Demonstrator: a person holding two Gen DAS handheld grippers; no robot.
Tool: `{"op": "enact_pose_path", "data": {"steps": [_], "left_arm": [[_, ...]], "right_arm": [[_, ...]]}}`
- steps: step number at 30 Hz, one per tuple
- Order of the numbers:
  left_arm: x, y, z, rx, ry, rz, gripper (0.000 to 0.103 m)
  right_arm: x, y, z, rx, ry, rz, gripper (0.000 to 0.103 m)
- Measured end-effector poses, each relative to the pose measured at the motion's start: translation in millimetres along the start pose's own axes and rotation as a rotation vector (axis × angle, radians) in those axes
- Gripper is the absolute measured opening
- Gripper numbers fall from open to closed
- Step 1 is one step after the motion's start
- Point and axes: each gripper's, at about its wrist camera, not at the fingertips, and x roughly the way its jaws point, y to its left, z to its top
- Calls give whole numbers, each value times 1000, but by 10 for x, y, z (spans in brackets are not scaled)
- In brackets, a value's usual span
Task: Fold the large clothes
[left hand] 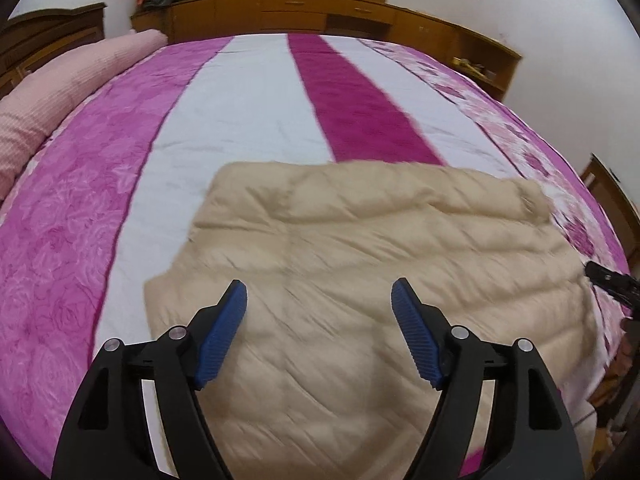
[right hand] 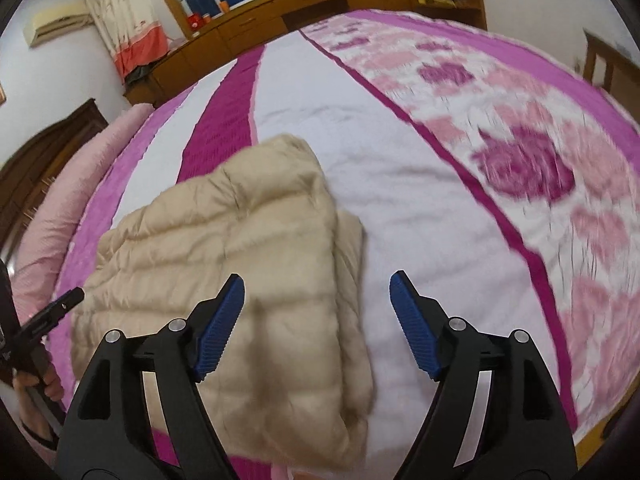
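A beige quilted puffer jacket [left hand: 360, 264] lies folded into a rough rectangle on the bed, near its front edge. It also shows in the right wrist view [right hand: 240, 256], with a second layer sticking out along its right side. My left gripper [left hand: 319, 292] is open and empty, hovering above the jacket's near part. My right gripper [right hand: 317, 286] is open and empty, above the jacket's right edge. The right gripper's tip shows at the far right of the left wrist view [left hand: 608, 280]. The left gripper shows at the left edge of the right wrist view [right hand: 52, 312].
The bed is covered by a pink, white and magenta striped bedspread [left hand: 248, 92]. A pink bolster pillow [left hand: 60, 96] lies along the left side. Wooden cabinets [left hand: 304, 10] run along the far wall below a window. A wooden headboard [right hand: 44, 160] stands at the left.
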Motion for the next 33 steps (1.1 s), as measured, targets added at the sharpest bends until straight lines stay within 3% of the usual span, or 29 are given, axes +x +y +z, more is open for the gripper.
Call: {"op": "enact_pose_path", "data": {"steps": [11, 16, 19, 23, 25, 27, 29, 33], "left_arm": [[-152, -461, -351, 78, 19, -118, 73], [-63, -607, -462, 111, 49, -170, 45], [1, -668, -515, 130, 58, -188, 38], [149, -677, -561, 136, 87, -193, 37], [215, -664, -583, 137, 96, -196, 37], [269, -661, -599, 137, 99, -191, 37], [299, -648, -607, 126, 105, -192, 36], [322, -655, -610, 117, 119, -191, 30]], "right_arm": [[-43, -166, -395, 46, 59, 59, 79], [96, -197, -447, 69, 97, 112, 79], [242, -199, -482, 100, 146, 187, 79], [360, -228, -528, 170, 173, 285, 81], [376, -234, -517, 185, 181, 320, 76], [360, -243, -512, 209, 176, 374, 54], [306, -263, -497, 231, 157, 420, 39], [123, -260, -470, 260, 124, 500, 27]]}}
